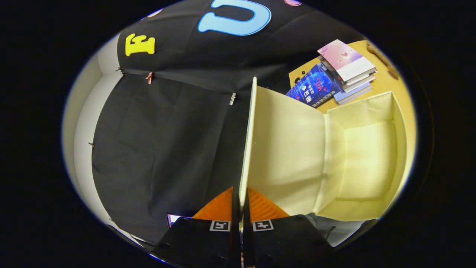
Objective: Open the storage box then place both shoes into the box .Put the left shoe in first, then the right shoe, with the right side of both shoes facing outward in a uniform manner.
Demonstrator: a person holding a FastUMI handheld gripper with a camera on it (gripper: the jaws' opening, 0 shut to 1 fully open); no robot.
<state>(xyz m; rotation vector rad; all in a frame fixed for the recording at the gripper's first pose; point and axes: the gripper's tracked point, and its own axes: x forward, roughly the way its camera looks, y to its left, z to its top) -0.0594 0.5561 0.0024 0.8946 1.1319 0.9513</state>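
Fisheye cam riding on gripper (241,201), looking forward along orange fingers (219,206). Sitting very close to storage box (368,160), facing lid (248,149) edge-on. Booth wall and books (334,74) showing beyond. View tilting sideways.

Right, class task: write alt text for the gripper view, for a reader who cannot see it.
The gripper, orange fingers closed on the edge of a cream storage box's lid, holds it swung open. The box's empty cream inside lies beside the lid, with a stack of books on the wooden table beyond.
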